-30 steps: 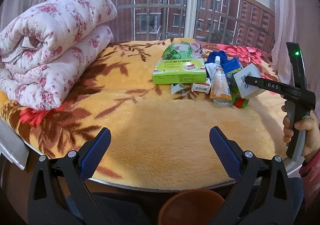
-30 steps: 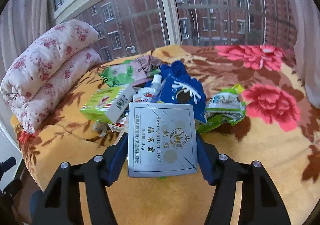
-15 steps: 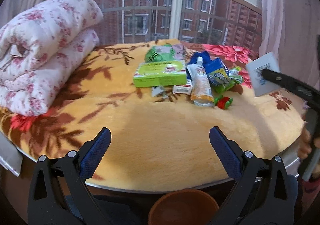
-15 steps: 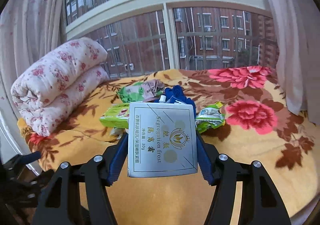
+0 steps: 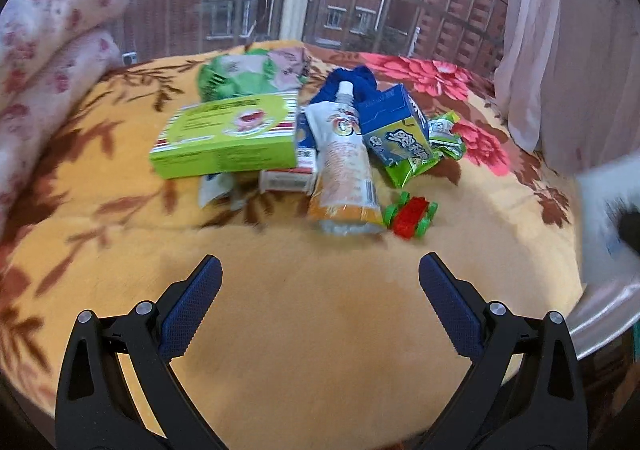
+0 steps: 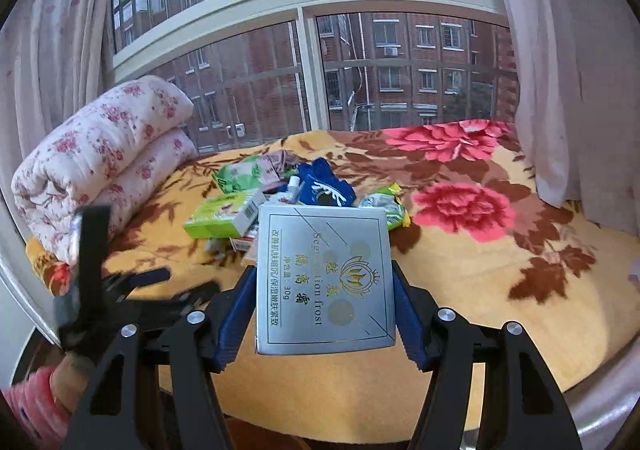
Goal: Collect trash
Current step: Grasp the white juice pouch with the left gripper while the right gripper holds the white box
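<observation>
overhead, right tool point(image 6: 325, 304) around one silver box point(image 6: 323, 278), left tool point(image 5: 320, 300) agape

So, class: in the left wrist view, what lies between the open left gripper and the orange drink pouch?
Only bare blanket: the left wrist view shows nothing on the yellow plush between the left gripper and the orange drink pouch.

Silver box point(image 6: 324, 278): flat, square, gold lotus print – upright, lifted off the blanket, clamped at both side edges.
Green carton point(image 5: 228, 136): lies flat at the left of the pile.
Orange pouch point(image 5: 344, 166): white cap pointing away, lying just right of the carton.
Blue carton point(image 5: 396, 130): tilted, resting on a green wrapper point(image 5: 420, 166).
Red-green scrap point(image 5: 410, 212): nearest piece – just beside the pouch's base.
</observation>
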A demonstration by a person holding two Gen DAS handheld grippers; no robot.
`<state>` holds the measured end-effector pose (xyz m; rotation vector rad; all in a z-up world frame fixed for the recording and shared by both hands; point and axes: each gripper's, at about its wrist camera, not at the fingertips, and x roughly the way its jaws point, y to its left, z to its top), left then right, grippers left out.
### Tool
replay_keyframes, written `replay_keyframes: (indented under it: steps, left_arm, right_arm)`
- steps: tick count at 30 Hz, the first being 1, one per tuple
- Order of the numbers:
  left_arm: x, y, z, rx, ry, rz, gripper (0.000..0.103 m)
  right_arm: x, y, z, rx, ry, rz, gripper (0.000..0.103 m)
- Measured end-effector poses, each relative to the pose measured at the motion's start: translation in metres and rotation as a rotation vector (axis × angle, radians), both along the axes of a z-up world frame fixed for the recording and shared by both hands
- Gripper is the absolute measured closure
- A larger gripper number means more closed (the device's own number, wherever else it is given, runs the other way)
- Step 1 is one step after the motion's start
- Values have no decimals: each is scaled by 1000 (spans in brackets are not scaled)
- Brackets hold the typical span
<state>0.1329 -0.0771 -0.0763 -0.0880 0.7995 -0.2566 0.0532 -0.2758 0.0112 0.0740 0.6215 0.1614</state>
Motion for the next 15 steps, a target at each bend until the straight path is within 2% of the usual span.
replay_keyframes:
  steps: [4, 8, 15]
  left_arm:
    - [37, -13, -12, -37, 58, -21, 7]
    - [70, -23, -25, -27, 117, -13, 7]
    - [109, -32, -41, -78, 219, -4, 10]
  right_arm:
    - [-6, -6, -6, 15, 7, 5, 40]
    - [-9, -14, -11, 48, 15, 12, 40]
    - [-3, -26, -25, 57, 37, 6, 40]
